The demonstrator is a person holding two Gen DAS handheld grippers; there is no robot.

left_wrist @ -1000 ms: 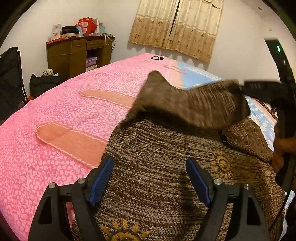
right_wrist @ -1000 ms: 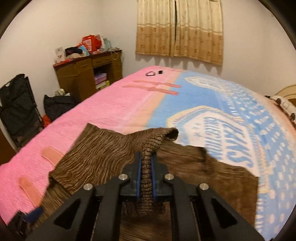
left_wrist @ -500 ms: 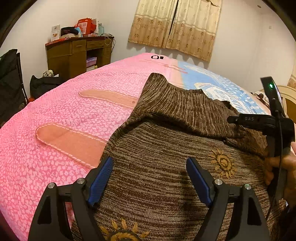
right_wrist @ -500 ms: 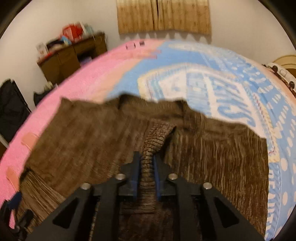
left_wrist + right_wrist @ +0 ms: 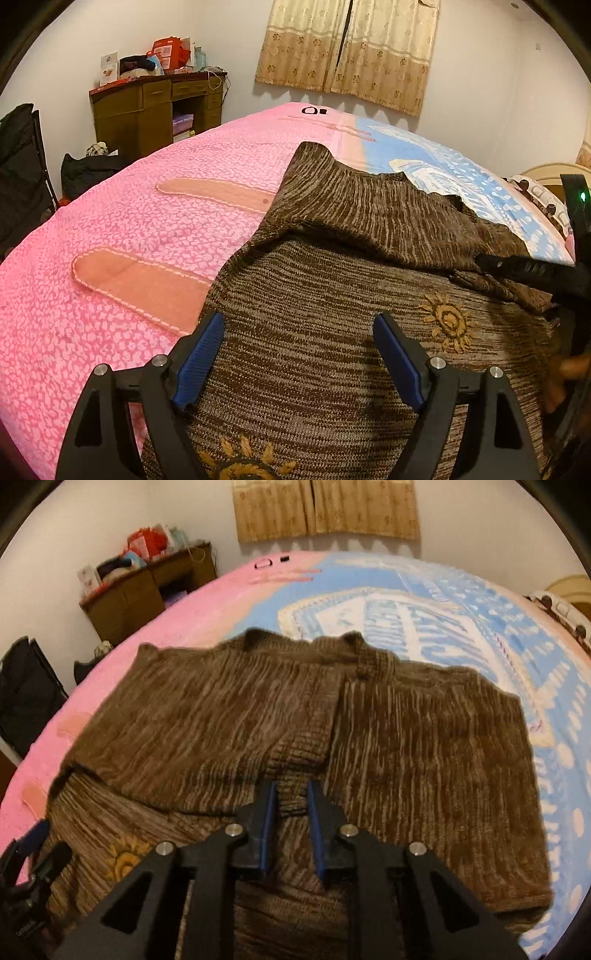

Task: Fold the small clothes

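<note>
**A:** So, where's the sweater?

**B:** Brown knit sweater (image 5: 332, 350) is flat on the bed (image 5: 92, 314), approx. where the blanket's pink half on the left meets the blue half on the right. Collar's at the far end, hem's near. The sleeve (image 5: 207, 731) from the left side lies folded in across the chest, w/ its cuff ending mid-body.

**A:** Left tongs?

**B:** Left tongs (image 5: 297, 325) are spread wide and hang over the near part of the knit. Nothing's gripped, and both blue pads (image 5: 199, 358) are clear of the fabric. A sun motif (image 5: 448, 321) sits just to the right of them.

**A:** And the right tongs?

**B:** Right tongs (image 5: 292, 790) are low over the sweater's middle, right at that cuff. Jaws have just been closing a bit, but there's a narrow gap left. Knit shows thru the gap, yet the pads aren't pressing on it, so no hold.
</note>
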